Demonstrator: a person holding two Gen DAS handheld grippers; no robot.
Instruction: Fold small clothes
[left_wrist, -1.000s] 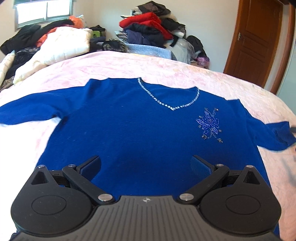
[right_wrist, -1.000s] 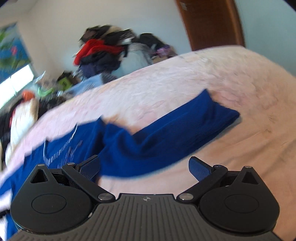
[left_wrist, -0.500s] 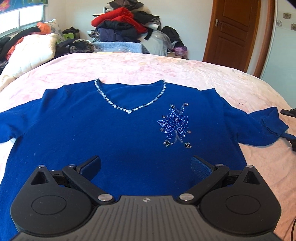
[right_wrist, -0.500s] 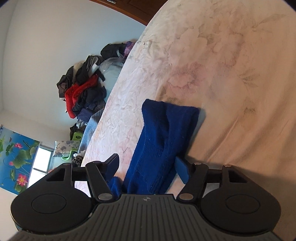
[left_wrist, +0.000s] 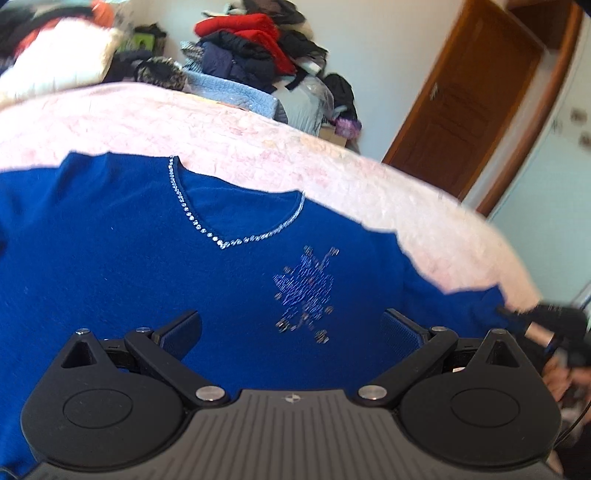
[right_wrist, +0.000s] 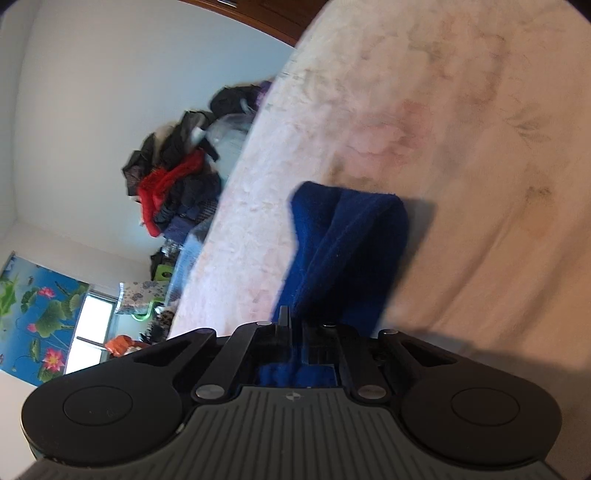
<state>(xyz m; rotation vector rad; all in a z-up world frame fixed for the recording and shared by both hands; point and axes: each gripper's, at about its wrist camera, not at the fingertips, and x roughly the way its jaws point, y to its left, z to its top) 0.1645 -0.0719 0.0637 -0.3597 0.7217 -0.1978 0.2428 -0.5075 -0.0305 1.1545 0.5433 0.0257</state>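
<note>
A royal-blue V-neck sweater (left_wrist: 155, 266) with a rhinestone neckline and a beaded flower on the chest lies flat, front up, on a pink bedspread (left_wrist: 258, 147). My left gripper (left_wrist: 291, 328) is open and empty, hovering over the sweater's lower front. My right gripper (right_wrist: 295, 325) is shut on the sweater's right sleeve (right_wrist: 351, 243), whose cuff end sticks out past the jaws above the bed. In the left wrist view the right gripper (left_wrist: 554, 328) shows blurred at the sleeve's end.
A heap of clothes (left_wrist: 258, 44) and a white duvet (left_wrist: 62, 66) lie beyond the bed's far edge. A brown wooden door (left_wrist: 476, 92) stands at the back right. The pink bedspread (right_wrist: 461, 129) spreads wide around the sleeve.
My right gripper closed on the sleeve, which lay between its open jaws half a second ago. The left gripper stayed open and tilted over the sweater.
</note>
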